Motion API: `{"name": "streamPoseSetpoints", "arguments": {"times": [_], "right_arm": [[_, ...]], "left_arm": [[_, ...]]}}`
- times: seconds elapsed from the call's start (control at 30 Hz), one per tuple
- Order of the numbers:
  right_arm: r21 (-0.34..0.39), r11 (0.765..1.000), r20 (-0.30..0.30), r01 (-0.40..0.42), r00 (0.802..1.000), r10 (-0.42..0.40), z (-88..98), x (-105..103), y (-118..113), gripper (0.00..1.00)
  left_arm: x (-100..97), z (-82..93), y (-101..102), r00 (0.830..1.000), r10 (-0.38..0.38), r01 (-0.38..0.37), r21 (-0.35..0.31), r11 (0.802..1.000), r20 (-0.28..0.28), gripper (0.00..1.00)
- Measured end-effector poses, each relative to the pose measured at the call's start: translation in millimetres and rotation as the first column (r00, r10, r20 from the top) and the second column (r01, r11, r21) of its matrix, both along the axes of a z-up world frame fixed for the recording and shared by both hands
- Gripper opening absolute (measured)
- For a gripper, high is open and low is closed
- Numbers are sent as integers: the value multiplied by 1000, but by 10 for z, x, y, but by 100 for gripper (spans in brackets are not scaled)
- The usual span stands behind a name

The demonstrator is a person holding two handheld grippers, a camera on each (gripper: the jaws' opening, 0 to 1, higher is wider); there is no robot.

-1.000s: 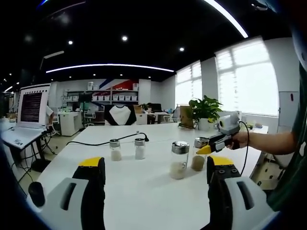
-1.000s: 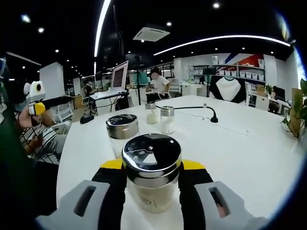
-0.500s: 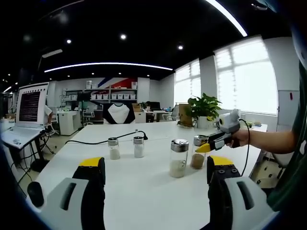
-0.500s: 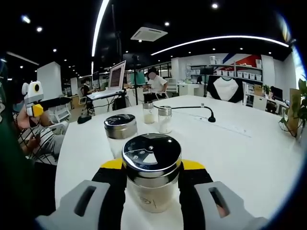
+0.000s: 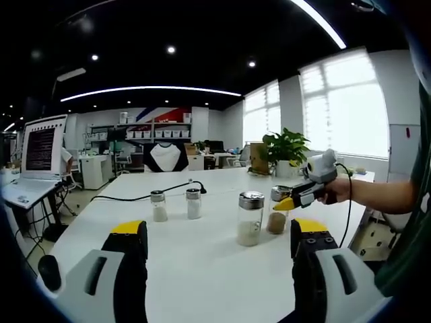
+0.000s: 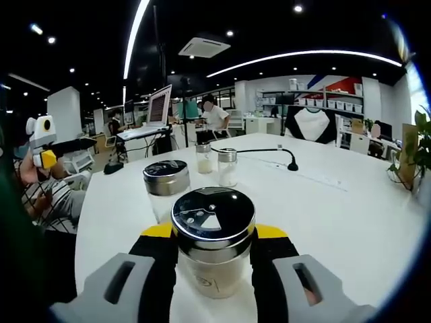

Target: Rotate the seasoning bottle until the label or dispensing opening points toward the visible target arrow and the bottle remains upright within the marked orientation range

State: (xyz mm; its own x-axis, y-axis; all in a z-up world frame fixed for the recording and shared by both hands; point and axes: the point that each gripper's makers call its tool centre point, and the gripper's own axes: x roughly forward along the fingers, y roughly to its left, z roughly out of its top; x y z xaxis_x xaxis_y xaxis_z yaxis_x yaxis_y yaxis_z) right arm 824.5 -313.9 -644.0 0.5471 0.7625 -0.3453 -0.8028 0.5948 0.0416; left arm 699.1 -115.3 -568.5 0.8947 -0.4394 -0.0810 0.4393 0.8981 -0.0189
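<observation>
The right gripper [image 6: 213, 259] clamps the seasoning bottle [image 6: 213, 243] upright on the white table [image 6: 337, 208], probably ready to turn it; the left gripper [image 5: 219, 259] waits, jaws apart.

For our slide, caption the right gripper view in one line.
Right gripper clamps an upright seasoning bottle on a white table.

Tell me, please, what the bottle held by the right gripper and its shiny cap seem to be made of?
The clear seasoning bottle looks like glass, perhaps hard plastic: pale contents show through its wall. Its round cap looks like polished metal, dark and mirror-like, reflecting the ceiling lights. The right gripper clamps the bottle from both sides.
</observation>
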Motion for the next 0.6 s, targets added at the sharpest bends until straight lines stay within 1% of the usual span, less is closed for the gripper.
{"name": "streamPoseSetpoints", "arguments": {"times": [0.17,0.2,0.3,0.43,0.6], "right_arm": [[-13,1000,-3,16,1000,-16,-5,5,-4,41],[-14,1000,-2,18,1000,-18,-6,7,-7,41],[-11,1000,3,29,1000,-29,-7,15,-11,41],[-4,999,9,42,999,-42,-7,23,-13,41],[-7,998,12,70,998,-70,-9,33,-17,41]], "left_arm": [[-2,-47,-26,1000,-16,16,10,1000,-13,93],[-12,-82,-63,999,-48,48,31,998,-25,93],[3,-120,-79,997,-70,72,55,996,-38,93],[-8,-167,-119,994,-97,101,65,993,-57,93],[-28,-222,-172,991,-111,116,65,991,-75,93]]}}
